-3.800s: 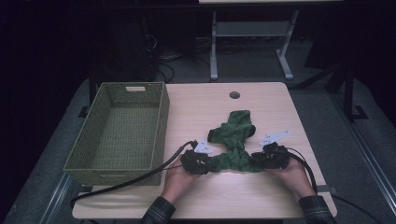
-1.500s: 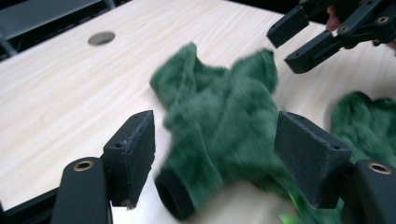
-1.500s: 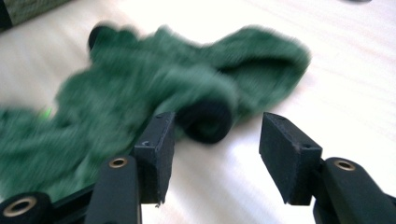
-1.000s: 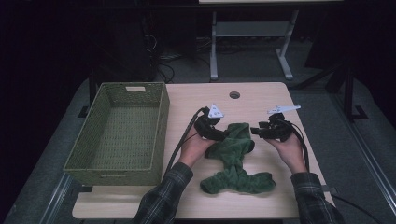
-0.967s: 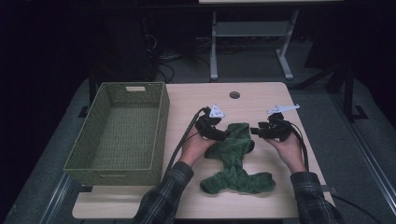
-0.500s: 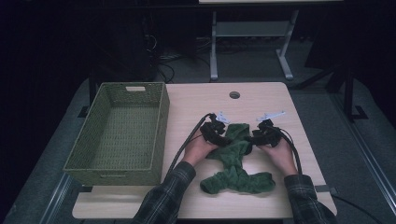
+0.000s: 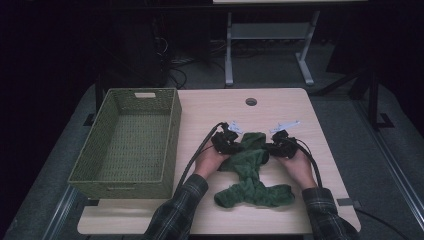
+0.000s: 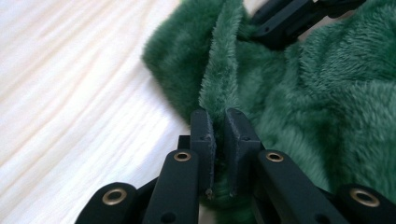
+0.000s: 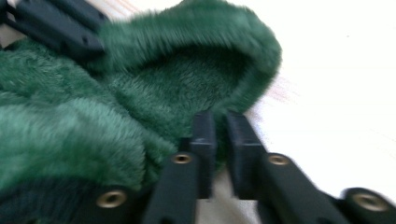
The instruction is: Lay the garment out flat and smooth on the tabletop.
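Observation:
A fluffy green cloth [image 7: 250, 170] lies bunched on the wooden table [image 7: 215, 107], right of centre. My left gripper [image 7: 234, 146] is at the left corner of its far end and has just been closing. In the left gripper view its pads pinch an upright fold of the cloth [image 8: 219, 88]. My right gripper [image 7: 268, 148] is at the right corner of that end and has also just been closing. In the right gripper view its jaws stand nearly together on the cloth's rolled rim [image 9: 196, 93]. Each gripper view shows the other gripper farther off, the right gripper [image 8: 289, 18] and the left gripper [image 9: 56, 28].
A green woven basket [image 7: 172, 130] with nothing in it stands at the left of the table, close to my left forearm. A round cable hole [image 7: 251, 102] is near the far edge. Cables trail from both grippers toward the near edge. Dark floor surrounds the table.
Both hands came down and inward onto the cloth's far end. Their jaws went from apart to closed on its two far corners.

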Available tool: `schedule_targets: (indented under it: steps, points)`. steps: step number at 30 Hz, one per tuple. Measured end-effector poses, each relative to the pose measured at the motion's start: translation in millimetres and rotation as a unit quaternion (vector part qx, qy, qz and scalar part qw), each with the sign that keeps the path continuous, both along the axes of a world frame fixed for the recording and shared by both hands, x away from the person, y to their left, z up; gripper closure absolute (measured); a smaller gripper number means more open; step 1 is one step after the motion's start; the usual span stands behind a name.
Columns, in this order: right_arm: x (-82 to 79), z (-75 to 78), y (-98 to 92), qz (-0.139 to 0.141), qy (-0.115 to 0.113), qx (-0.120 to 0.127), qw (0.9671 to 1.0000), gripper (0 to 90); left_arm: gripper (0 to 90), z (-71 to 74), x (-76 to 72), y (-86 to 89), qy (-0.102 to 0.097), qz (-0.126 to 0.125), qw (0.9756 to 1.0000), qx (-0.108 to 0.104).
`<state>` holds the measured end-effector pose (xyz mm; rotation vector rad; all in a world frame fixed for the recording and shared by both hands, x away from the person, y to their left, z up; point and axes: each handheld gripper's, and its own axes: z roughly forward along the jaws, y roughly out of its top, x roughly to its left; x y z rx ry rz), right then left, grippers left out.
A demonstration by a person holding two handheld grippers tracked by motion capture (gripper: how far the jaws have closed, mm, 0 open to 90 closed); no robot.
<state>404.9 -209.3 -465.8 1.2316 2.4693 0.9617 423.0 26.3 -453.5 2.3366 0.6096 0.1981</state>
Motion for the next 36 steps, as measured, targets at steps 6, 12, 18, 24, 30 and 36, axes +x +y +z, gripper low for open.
schedule_targets:
  steps: [6,12,18,24,30,36]
  points:
    - [0.8,1.0,-1.7,-0.004,-0.007,-0.015,0.9999,88.3,82.9,8.1,0.9,23.6,-0.013,0.033,0.9993,-0.014]
    - [1.4,7.6,-10.5,-0.024,-0.020,0.003,0.9995,88.3,85.0,7.4,2.2,41.3,-0.022,0.061,0.9977,-0.020]
    - [-0.7,16.0,-22.6,-0.033,-0.041,0.032,0.9981,88.5,89.6,3.9,1.6,52.1,-0.031,0.081,0.9959,-0.025]
    - [0.4,10.3,-12.0,-0.015,-0.047,0.010,0.9988,71.8,69.1,4.3,7.0,37.8,-0.043,0.082,0.9952,-0.033]
    - [-1.5,33.4,-31.4,-0.034,-0.072,0.058,0.9951,73.5,77.1,23.4,21.0,23.3,-0.055,0.068,0.9953,-0.041]
    - [24.7,37.2,-24.3,-0.035,-0.061,0.084,0.9940,89.3,82.6,32.0,41.0,-12.5,-0.047,0.050,0.9961,-0.055]
